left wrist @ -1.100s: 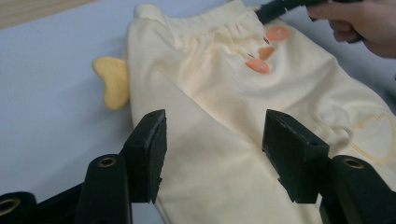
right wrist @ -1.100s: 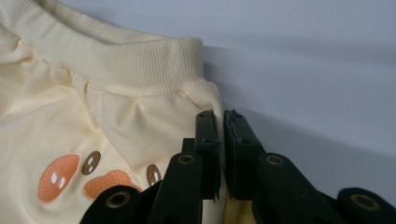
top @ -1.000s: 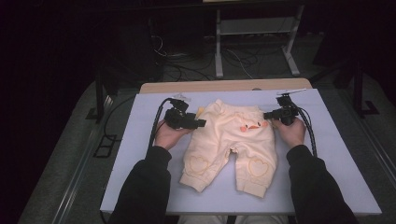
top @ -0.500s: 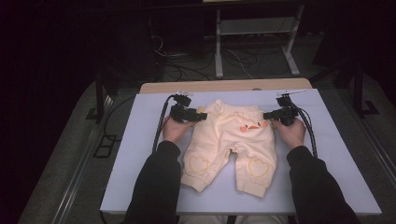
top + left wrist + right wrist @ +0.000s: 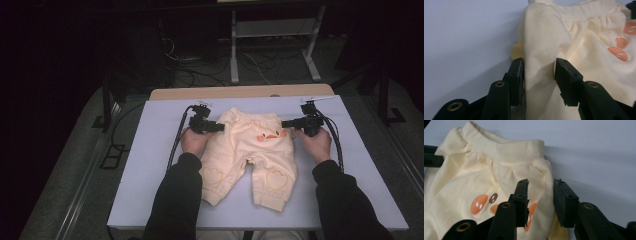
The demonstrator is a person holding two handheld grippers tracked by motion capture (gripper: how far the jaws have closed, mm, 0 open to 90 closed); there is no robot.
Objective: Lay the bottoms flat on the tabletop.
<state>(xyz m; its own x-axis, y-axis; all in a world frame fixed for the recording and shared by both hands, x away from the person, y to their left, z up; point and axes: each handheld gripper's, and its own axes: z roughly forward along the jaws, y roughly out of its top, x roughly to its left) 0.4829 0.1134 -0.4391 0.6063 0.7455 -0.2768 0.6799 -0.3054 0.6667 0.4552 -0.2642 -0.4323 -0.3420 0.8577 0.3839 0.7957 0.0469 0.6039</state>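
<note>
Pale yellow cotton trousers [image 5: 250,155], child-sized, are being kept flat on the white table [image 5: 150,150], waistband toward the far edge and both legs pointing toward the near edge. An orange printed motif [image 5: 267,136] is being shown just below the waistband, right of centre, and a stitched heart outline [image 5: 213,175] is being displayed on each knee.

The left gripper [image 5: 212,126] is being held by the person's left hand [image 5: 194,141] at the left side of the waist, its jaws pointing right. In the left gripper view, a raised fold of the fabric [image 5: 541,57] is being bracketed by the two black jaws, which are standing apart; the left jaw is touching the cloth, while a thin gap is being left at the right jaw. The fold is not being pinched shut.

The right gripper [image 5: 292,123] is being held by the right hand [image 5: 315,143] at the right side of the waist, its jaws pointing left. In the right gripper view, the jaws are being held apart over the edge of the trousers [image 5: 486,185] below the ribbed waistband [image 5: 509,150], with the cloth's right border lying between them and the orange print partly hidden behind the left jaw.

Black cables are being trailed from both grippers toward the near edge, and dark sleeves [image 5: 175,200] are being seen entering from the near side.
</note>
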